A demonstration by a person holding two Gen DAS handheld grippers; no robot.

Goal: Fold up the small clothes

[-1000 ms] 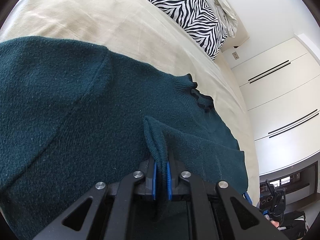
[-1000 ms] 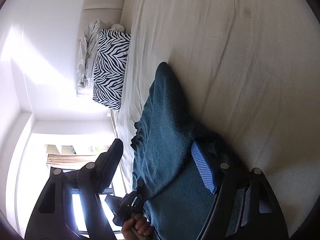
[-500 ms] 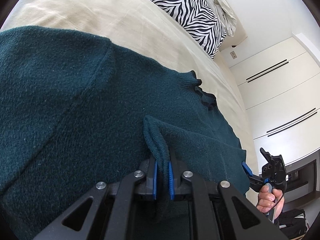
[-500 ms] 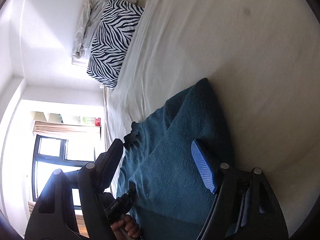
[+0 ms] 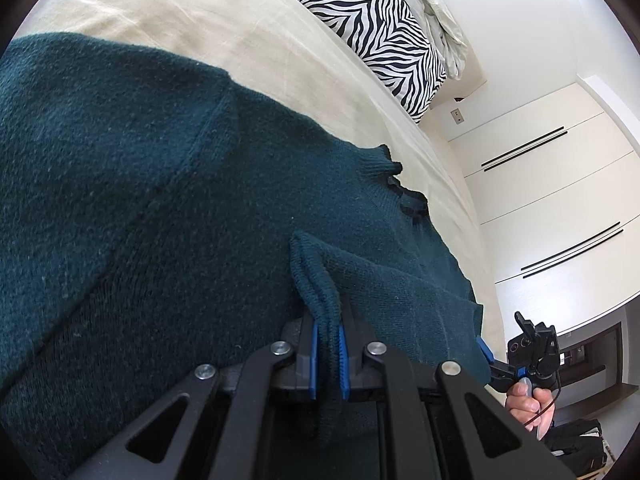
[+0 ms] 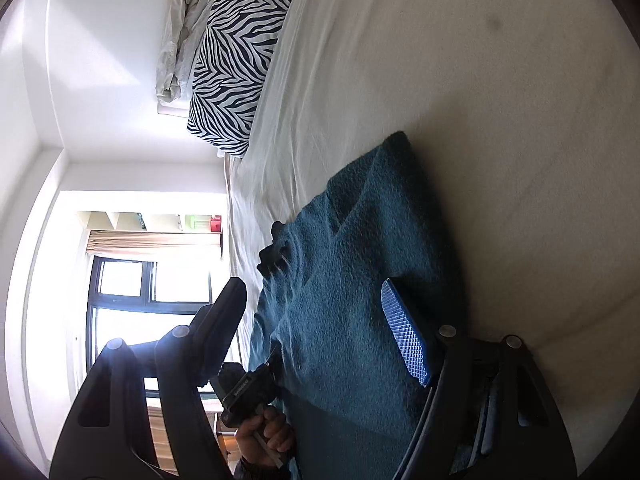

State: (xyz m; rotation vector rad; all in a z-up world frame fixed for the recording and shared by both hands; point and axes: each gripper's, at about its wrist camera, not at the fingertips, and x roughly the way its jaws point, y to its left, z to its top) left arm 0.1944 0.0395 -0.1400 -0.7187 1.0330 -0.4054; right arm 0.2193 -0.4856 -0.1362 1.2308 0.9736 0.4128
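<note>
A dark teal knitted sweater [image 5: 168, 216] lies spread on the cream bed sheet [image 5: 248, 40], its ruffled collar [image 5: 404, 196] toward the right. My left gripper [image 5: 326, 344] is shut on a raised fold of the sweater's edge. My right gripper [image 6: 320, 332] is open, its jaws wide apart around the sweater [image 6: 348, 280] near its far side; its blue pad [image 6: 404, 336] rests against the fabric. The right gripper also shows in the left wrist view [image 5: 486, 354] at the sweater's right edge, held by a hand.
A zebra-striped pillow [image 5: 376, 28] and a crumpled white duvet [image 5: 436, 8] lie at the head of the bed. White wardrobe doors [image 5: 560, 208] stand beyond the bed. A window [image 6: 120, 300] is on the other side.
The right gripper has moved in toward the sweater's edge and the view has swung, with more sweater between its open jaws. The left gripper keeps its hold on the fold.
</note>
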